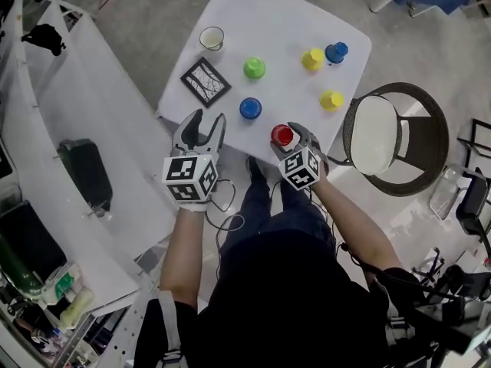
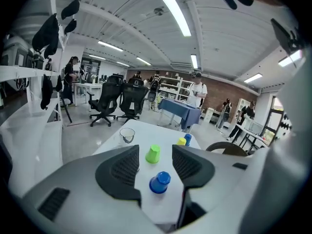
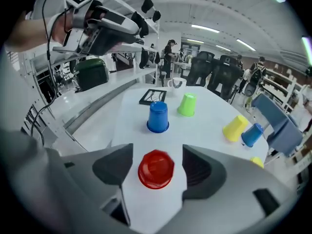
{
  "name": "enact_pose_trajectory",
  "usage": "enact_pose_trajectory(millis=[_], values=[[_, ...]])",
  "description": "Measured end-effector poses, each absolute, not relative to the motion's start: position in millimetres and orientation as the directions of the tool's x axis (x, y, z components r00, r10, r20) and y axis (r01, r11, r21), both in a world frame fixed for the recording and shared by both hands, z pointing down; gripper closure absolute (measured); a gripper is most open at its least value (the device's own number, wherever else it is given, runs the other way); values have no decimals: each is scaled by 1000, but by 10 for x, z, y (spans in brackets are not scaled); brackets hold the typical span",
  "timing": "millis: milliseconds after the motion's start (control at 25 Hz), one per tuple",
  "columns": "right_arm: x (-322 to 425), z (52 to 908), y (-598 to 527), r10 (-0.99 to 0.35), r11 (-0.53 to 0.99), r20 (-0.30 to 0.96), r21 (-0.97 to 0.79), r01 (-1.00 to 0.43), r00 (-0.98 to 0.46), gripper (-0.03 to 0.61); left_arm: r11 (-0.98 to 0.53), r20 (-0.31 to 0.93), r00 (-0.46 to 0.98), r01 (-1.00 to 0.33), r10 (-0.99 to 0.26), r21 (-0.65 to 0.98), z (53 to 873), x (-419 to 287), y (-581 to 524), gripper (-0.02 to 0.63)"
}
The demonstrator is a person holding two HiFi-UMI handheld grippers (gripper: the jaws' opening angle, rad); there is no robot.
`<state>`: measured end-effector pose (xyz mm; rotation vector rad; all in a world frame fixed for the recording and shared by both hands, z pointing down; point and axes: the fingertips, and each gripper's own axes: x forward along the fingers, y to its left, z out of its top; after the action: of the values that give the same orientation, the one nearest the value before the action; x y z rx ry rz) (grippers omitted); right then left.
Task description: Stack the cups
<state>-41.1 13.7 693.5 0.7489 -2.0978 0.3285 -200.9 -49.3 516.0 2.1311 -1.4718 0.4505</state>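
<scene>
**Red cup framed by open jaws, no grip yet made**

The right gripper (image 3: 157, 165) is held with its jaws wide apart on either side of the red cup (image 3: 156, 168). The cup stands upside down near the front edge of the white table (image 1: 253, 10). A gap is seen between each pad and the cup wall, so nothing is clamped. The left gripper (image 2: 155, 152) is likewise held apart and empty. The nearer blue cup (image 2: 159, 182) sits on the table ahead of it, lower than the pads and not between them.

Trouble is most likely at the closing. If one pad meets the wall first, the light cup may be pushed sideways or tipped, and the table edge is close behind it. If it is squeezed too hard, the thin wall may be buckled (the cups look like light plastic). A tilted grip would also make it awkward to seat the cup over another.

Six cups are counted, none stacked:
- one red
- one green cup (image 1: 255, 68)
- two blue, the nearer one and the farther blue cup (image 1: 336, 52)
- two yellow, the yellow cup (image 1: 312, 59) just beside that blue one and the second yellow cup (image 1: 331, 100)

One glass (image 1: 212, 38) and one patterned square mat (image 1: 205, 81) are also on the table.
</scene>
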Motion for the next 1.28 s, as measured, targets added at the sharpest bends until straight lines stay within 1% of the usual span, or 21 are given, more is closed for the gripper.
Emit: enact_pose_trajectory(millis=[40, 120, 160, 200, 320, 360, 640, 800, 1000, 1080, 1280], values=[[-409, 6956, 131, -389, 776, 807, 28, -630, -444, 259, -290, 533, 365, -931, -764, 223, 5165, -2015, -497, 403], [-390, 6991, 112, -389, 759, 819, 25, -651, -422, 266, -301, 531, 379, -925, -758, 232, 5174, -2020, -503, 403], [-373, 7008, 102, -390, 752, 827, 31, -658, -406, 288, -306, 529, 387, -922, -755, 237, 5178, -2022, -503, 403], [-360, 7018, 91, -390, 747, 833, 37, -664, -392, 342, -312, 528, 394, -919, -752, 242, 5183, -2026, -503, 405], [-347, 6989, -12, -411, 715, 830, 36, -698, -378, 361, -326, 532, 409, -912, -741, 248, 5215, -2062, -522, 405], [-330, 6969, -74, -426, 698, 824, 37, -715, -373, 377, -328, 536, 411, -912, -738, 248, 5225, -2073, -529, 405], [-141, 6887, -787, -515, 620, 793, 83, -780, -325, 377, -336, 551, 429, -903, -715, 267, 5350, -2066, -567, 405], [-66, 6906, -1077, -534, 585, 784, 73, -808, -316, 377, -331, 564, 420, -908, -711, 258, 5410, -2016, -600, 405], [-52, 6910, -1129, -536, 579, 765, 26, -815, -357, 363, -311, 560, 392, -920, -730, 238, 5336, -1983, -606, 405], [-63, 6807, -1134, -544, 578, 744, -2, -816, -388, 350, -302, 561, 383, -924, -734, 235, 5322, -1976, -618, 405], [158, 6413, -1163, -592, 542, 690, -40, -840, -415, 348, -307, 569, 378, -926, -730, 222, 5324, -1813, -642, 405]])
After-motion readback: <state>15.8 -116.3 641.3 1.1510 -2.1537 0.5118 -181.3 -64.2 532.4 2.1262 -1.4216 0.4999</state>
